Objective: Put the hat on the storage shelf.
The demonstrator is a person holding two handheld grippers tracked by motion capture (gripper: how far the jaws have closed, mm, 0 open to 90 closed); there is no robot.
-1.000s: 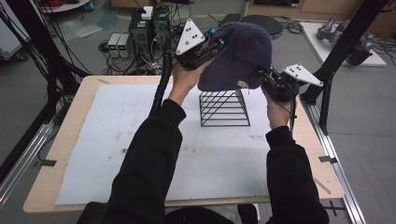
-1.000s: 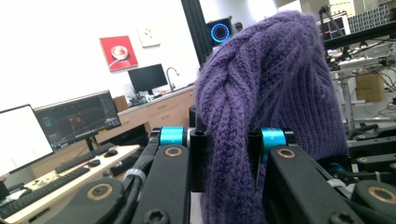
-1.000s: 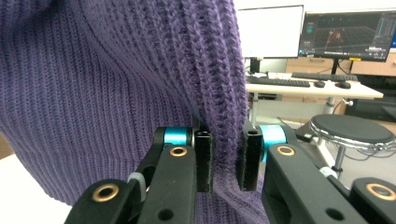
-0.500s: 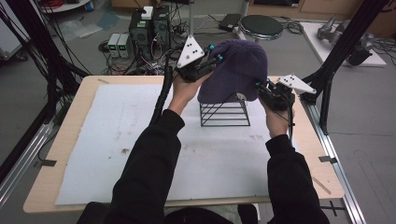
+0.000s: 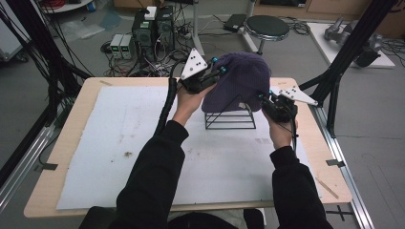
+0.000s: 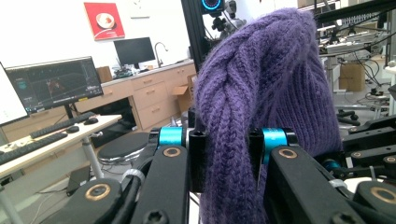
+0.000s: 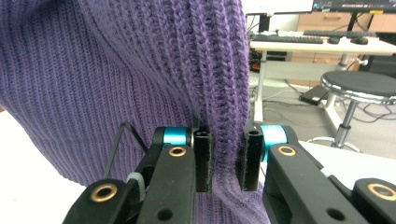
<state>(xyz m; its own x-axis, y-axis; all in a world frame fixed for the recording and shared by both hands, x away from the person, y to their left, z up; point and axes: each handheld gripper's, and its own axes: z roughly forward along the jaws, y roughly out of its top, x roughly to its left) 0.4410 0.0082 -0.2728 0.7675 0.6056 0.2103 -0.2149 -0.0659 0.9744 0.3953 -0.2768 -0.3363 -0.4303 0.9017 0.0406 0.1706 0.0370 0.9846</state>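
Note:
A purple knitted hat (image 5: 241, 78) hangs stretched between both grippers over a black wire stand (image 5: 230, 119) at the far right of the table. My left gripper (image 5: 217, 72) is shut on the hat's left edge, and in the left gripper view the cable-knit fabric (image 6: 233, 154) is pinched between the pads. My right gripper (image 5: 265, 99) is shut on the hat's right edge; its own view shows the knit (image 7: 223, 154) clamped between the jaws. The hat's lower rim drapes over the stand's pointed top, whose wires (image 5: 239, 101) show beneath it.
A white mat (image 5: 143, 143) covers most of the wooden table (image 5: 71, 119). Black frame posts (image 5: 334, 81) rise at the right edge. Computers, cables and a stool (image 5: 267, 26) stand on the floor beyond the table.
Both hands have come down with the hat, which now sits lower over the wire stand and covers its upper part.

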